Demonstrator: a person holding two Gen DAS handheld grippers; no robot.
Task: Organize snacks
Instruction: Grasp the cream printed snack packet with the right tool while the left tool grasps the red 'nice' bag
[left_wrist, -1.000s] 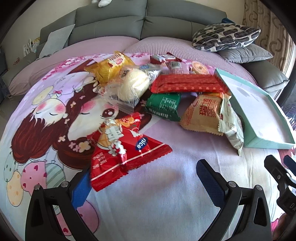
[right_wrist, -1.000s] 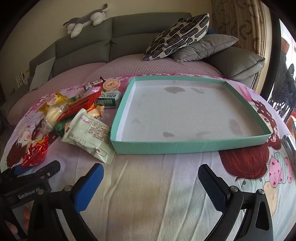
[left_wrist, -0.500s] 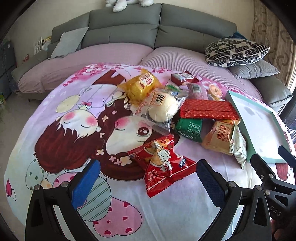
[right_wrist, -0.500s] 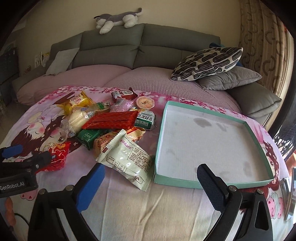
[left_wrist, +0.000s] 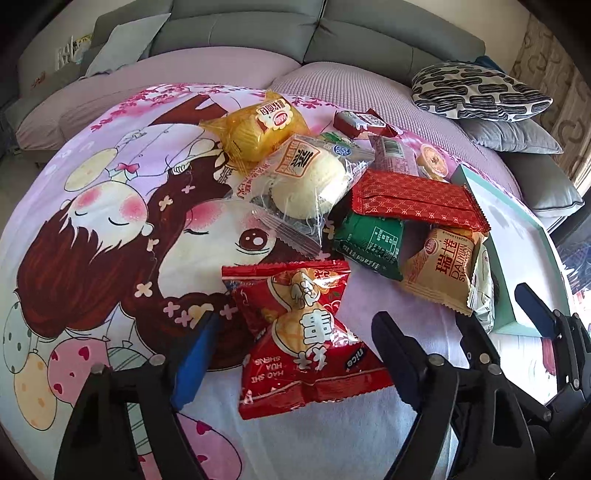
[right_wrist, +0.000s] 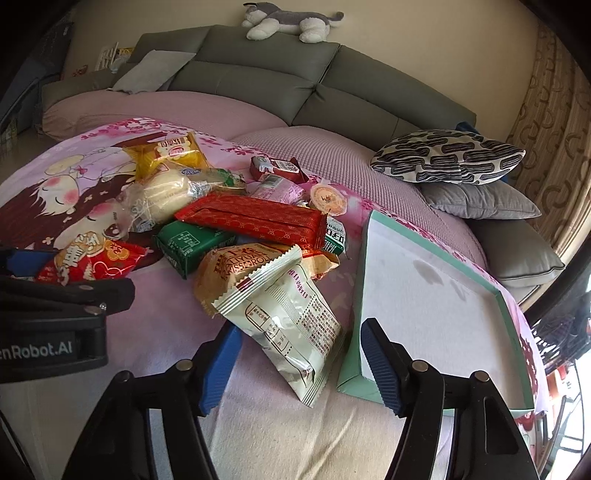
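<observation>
Nearby, bare teal tray (right_wrist: 436, 295); both tongs closing, red packet (left_wrist: 306, 339) and pale packet (right_wrist: 291, 317) between, unpinched.

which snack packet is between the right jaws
The pale green-white packet, printed back up, at the pile's near edge beside the teal tray. The others lie farther back. The closing jaws haven't pinched it yet.

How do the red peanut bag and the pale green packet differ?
The red peanut bag is glossy red and puffy, between the closing left gripper pads; the pale green packet is whitish, flatter, between the closing right gripper pads, leaning on other snacks. Both are sealed with serrated edges and outside the teal tray.
</observation>
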